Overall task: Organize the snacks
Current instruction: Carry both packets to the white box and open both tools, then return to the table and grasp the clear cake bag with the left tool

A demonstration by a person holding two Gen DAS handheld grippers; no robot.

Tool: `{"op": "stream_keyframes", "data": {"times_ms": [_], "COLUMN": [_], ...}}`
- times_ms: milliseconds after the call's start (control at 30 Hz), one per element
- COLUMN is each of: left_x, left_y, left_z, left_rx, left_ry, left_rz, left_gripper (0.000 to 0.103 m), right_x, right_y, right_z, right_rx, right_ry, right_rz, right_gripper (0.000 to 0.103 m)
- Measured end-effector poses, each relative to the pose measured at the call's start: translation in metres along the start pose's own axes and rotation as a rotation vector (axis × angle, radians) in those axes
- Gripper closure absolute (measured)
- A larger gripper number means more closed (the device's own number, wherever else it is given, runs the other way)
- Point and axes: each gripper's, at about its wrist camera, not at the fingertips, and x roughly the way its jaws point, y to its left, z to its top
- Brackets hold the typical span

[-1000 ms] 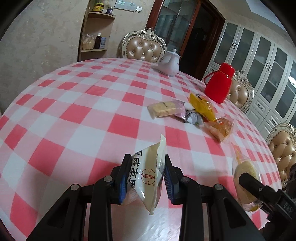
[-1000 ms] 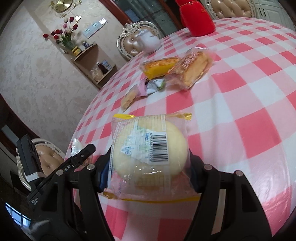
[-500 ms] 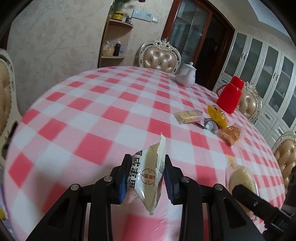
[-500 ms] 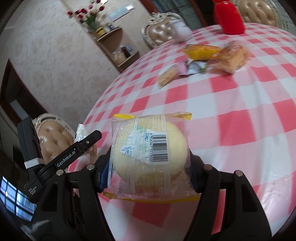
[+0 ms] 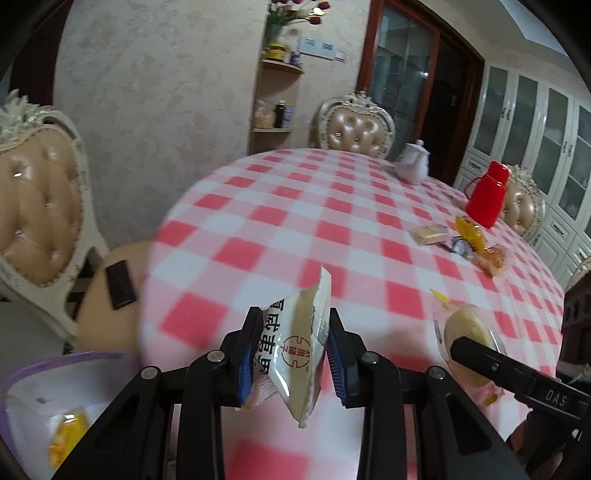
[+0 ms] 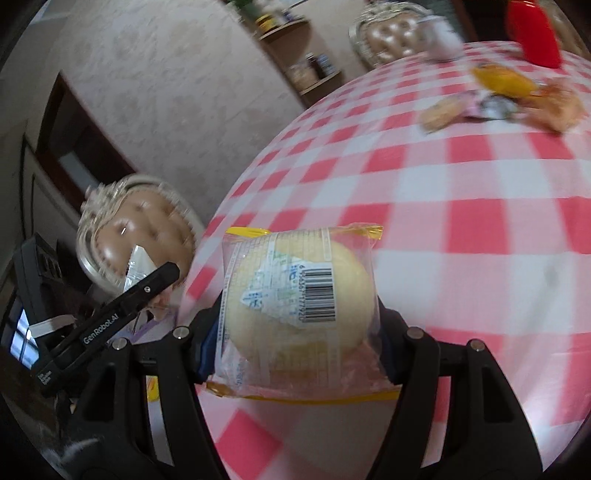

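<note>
Left wrist view first: our left hand-held gripper (image 5: 291,354) is pinching one white snack packet (image 5: 295,343) edge-on between its blue pads, held up over the near edge of the red-and-white checked surface (image 5: 295,221). The packet has red Chinese characters and a round red logo on it (we can't read them properly from this angle). Further out on the surface we count four loose snacks in one cluster (image 5: 461,243): a pale biscuit pack, a small silvery one, a yellow one and an orange one. Beyond them stand one red jug (image 5: 485,199) and one white teapot (image 5: 412,164). Low left there's one purple-rimmed container (image 5: 33,391) with a yellow wrapped snack inside. The other gripper pokes in from the right, with "DAS" printed on its finger.

Right wrist view: our right hand-held gripper (image 6: 299,325) is clamped on one round bun in a clear bag (image 6: 295,291), yellow strips at both ends, with a barcode label facing us (the digits are too blurry to trust). It's also above the near edge of the surface. The left gripper shows at the left with "GenRobot.AI" on its finger and the white packet in it. The same snack cluster (image 6: 498,99) sits far out, blurred, with the red jug (image 6: 533,33) behind it.
</note>
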Motion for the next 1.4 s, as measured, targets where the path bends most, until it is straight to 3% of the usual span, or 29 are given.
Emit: {"op": "stream_keyframes", "data": {"times_ms": [467,667,900,967,1000,1033,1167,1267,1400], "left_x": [-0.046,-0.046,-0.056,-0.061,-0.065,-0.069,-0.072,-0.057,-0.02], "left_y": [0.115,0.156,0.197,0.202,0.203,0.202,0.17,0.122,0.038], "left_z": [-0.052,-0.076,-0.077,-0.073,-0.07,-0.067,-0.045,-0.025,-0.001], "left_rx": [-0.034,-0.072,-0.167,-0.197,-0.214,-0.226,-0.187,-0.096,0.06], "left_ry": [0.029,0.081,0.066,0.049,0.034,0.012,-0.051,-0.062,-0.047], "left_rz": [0.147,0.221,0.334,0.366,0.379,0.382,0.31,0.2,0.021], "left_gripper": [0.068,0.068,0.066,0.052,0.035,0.024,0.021,0.019,0.018], "right_x": [0.064,0.067,0.073,0.071,0.069,0.064,0.042,0.023,-0.004], "right_y": [0.111,0.151,0.197,0.202,0.201,0.197,0.17,0.124,0.027], "right_z": [-0.038,-0.068,-0.109,-0.11,-0.107,-0.101,-0.068,-0.034,0.012], "right_rx": [-0.237,-0.397,-0.603,-0.625,-0.618,-0.6,-0.533,-0.433,-0.205], "right_ry": [0.193,0.269,0.374,0.357,0.347,0.325,0.206,0.111,-0.009], "right_rz": [0.281,0.36,0.413,0.411,0.417,0.423,0.357,0.228,-0.012], "right_gripper": [0.034,0.034,0.03,0.024,0.024,0.023,0.023,0.02,0.018]}}
